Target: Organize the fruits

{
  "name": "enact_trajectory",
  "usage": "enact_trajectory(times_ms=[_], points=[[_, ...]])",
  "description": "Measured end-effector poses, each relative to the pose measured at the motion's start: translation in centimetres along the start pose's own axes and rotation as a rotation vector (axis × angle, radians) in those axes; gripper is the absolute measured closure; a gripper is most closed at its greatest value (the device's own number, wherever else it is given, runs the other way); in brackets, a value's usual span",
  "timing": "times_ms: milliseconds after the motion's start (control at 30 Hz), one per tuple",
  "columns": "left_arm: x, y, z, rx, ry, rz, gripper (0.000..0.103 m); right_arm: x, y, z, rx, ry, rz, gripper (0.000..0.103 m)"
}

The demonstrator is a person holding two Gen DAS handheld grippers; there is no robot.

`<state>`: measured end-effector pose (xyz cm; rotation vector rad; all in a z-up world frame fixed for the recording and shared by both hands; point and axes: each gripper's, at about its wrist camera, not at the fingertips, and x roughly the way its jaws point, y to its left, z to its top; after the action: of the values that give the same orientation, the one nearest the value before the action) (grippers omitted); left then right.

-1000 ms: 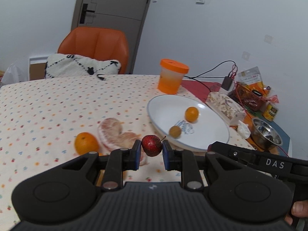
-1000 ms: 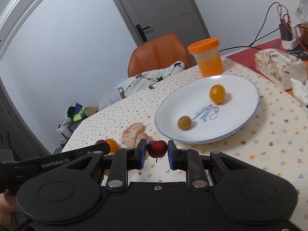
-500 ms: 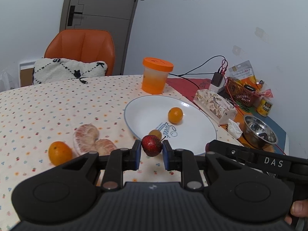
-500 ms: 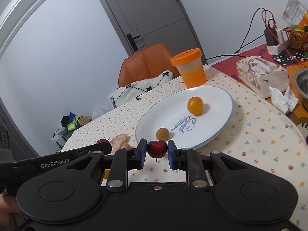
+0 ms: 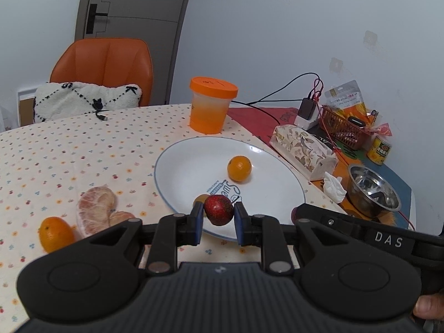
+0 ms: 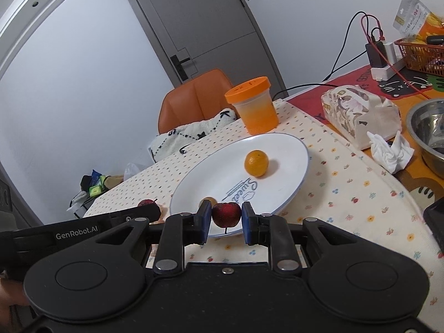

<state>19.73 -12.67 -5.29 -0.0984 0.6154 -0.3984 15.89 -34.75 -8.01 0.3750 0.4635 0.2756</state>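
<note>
1. Left gripper (image 5: 218, 223) is clamped on a small red fruit (image 5: 218, 210), blue pads pressing it from both sides. It hangs above the near rim of the white plate (image 5: 277, 163).
2. Right gripper (image 6: 225, 222) likewise pinches a second red fruit (image 6: 226, 214), stem pointing down, also at the plate's near edge (image 6: 294, 194).
3. The plate holds a small orange (image 5: 239, 168) past the printed lettering and a brownish round fruit (image 5: 200, 199), mostly hidden behind the left gripper's load.
4. On the tablecloth, left of the plate: a peeled pomelo piece (image 5: 97, 211) and another orange (image 5: 54, 234) beside it. Neither is on the plate yet.
5. Step in hand, as I judge it: carrying both red fruits forward to set them on the plate.
6. To do it well: advance each gripper past the rim to bare plate, lower until the fruit is nearly touching, then ease the pads apart. Round fruit will likely roll if dropped from height.
7. Keep clear of the brownish fruit just ahead; a nudge could send it rolling.
8. Pose: both grippers are held roughly level, side by side and close together, pointing across the plate toward the orange-lidded cup (image 5: 212, 108). The right gripper's body shows at the lower right of the left view.
9. Risk: the two tools are near enough to bump when opening.
</note>
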Motion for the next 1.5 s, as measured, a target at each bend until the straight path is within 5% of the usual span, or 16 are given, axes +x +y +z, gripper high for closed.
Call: enact_trajectory(times_ms=[533,700,1033,1233,1500], points=[[3.3,-1.1,0.0,0.013,0.07,-0.01,0.076,1.8,-1.8,0.3,0.025,0.009,-0.019,0.081],[2.5,-0.4,0.0,-0.006,0.057,0.003,0.05,2.2,-1.9,0.4,0.027,0.011,-0.019,0.081],[0.6,1.2,-0.2,-0.02,0.031,0.073,0.022,2.7,-1.2,0.7,0.015,0.002,-0.018,0.08],[-0.7,2.3,-0.6,-0.042,0.01,0.134,0.011,2.1,-0.3,0.6,-0.008,-0.029,-0.049,0.047],[-2.8,3.5,-1.3,-0.044,-0.011,0.168,0.01,1.0,0.2,0.1,-0.008,-0.029,-0.054,0.034]])
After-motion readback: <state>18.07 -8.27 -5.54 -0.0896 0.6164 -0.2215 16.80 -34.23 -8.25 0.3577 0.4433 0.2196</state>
